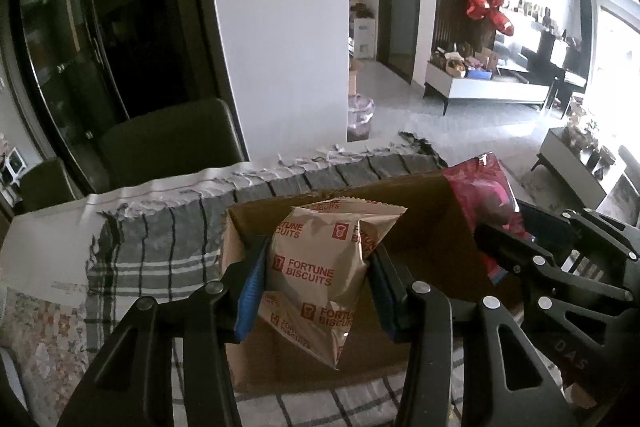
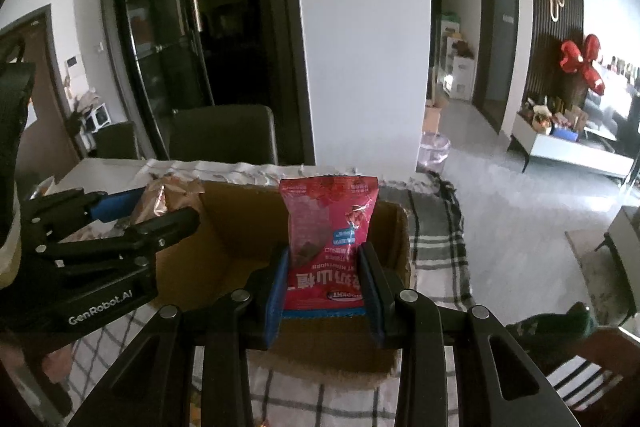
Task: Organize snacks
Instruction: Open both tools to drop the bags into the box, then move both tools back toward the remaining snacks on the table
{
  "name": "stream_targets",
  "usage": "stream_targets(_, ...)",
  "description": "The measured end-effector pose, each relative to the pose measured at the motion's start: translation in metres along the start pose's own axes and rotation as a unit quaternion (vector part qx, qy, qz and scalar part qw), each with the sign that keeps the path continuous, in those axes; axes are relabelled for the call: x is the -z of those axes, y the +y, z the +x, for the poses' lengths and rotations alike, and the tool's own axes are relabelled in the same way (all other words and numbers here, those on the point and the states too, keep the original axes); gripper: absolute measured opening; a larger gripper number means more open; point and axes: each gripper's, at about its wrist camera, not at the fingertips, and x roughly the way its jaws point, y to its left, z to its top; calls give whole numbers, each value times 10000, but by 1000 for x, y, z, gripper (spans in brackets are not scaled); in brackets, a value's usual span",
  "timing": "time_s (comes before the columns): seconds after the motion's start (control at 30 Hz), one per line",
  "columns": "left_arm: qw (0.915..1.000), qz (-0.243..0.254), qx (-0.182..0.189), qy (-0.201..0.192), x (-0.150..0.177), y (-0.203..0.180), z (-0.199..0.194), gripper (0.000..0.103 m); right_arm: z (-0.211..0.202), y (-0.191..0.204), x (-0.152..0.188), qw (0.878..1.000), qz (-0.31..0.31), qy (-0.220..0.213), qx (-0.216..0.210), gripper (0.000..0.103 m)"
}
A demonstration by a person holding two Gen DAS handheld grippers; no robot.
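Carrying: two snack packets are held above an open brown cardboard box [image 2: 224, 227], most likely so both can be dropped in together.
Left packet: a tan foil pouch printed "Fortune Biscuits" in red [image 1: 320, 275] hangs tilted between the blue pads of the left gripper [image 1: 316, 287], which pinch its sides; the claw is closed on it, and the pouch bulges above and below the pads.
Right packet: a flat red snack bag with upside-down print [image 2: 328, 247] stands upright in the right gripper [image 2: 322, 287], clamped at its lower edge, its sealed top rising free.
Box: it sits on a grey-and-white checked cloth [image 1: 132, 259] over a table; both packets are over its open mouth, not yet inside.
Spacing: the grippers come in side by side, just beside each other, each visible at the edge of the other's view.
Next, as a judgement: lower each packet into the box, then loosen the pads.
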Motion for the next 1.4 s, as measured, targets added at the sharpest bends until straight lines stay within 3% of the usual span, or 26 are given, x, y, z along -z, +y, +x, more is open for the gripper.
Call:
stream_targets(0.13,9999,-82,-98,56,-5,5,8,72,14,-3,-6,9999,14,127,-16,37)
stream_targets(0.23,9997,-121,-211,26,-5,9,7,76,16,-6,-10,9998,56,148,92,60)
stream_targets(0.43,9991,25,-362,-213,5,6,-17,84,-1,-7,-3,9995,100,-6,287,60)
stream_targets(0.9,9922,459,-664,-952,55,-5,-112,87,-79,16,28,9981,-81,-564,214,60)
stream_targets(1.4,9876,558,-967,-1106,138,12,-170,87,-118,66,92,9982,-48,-593,-85,60)
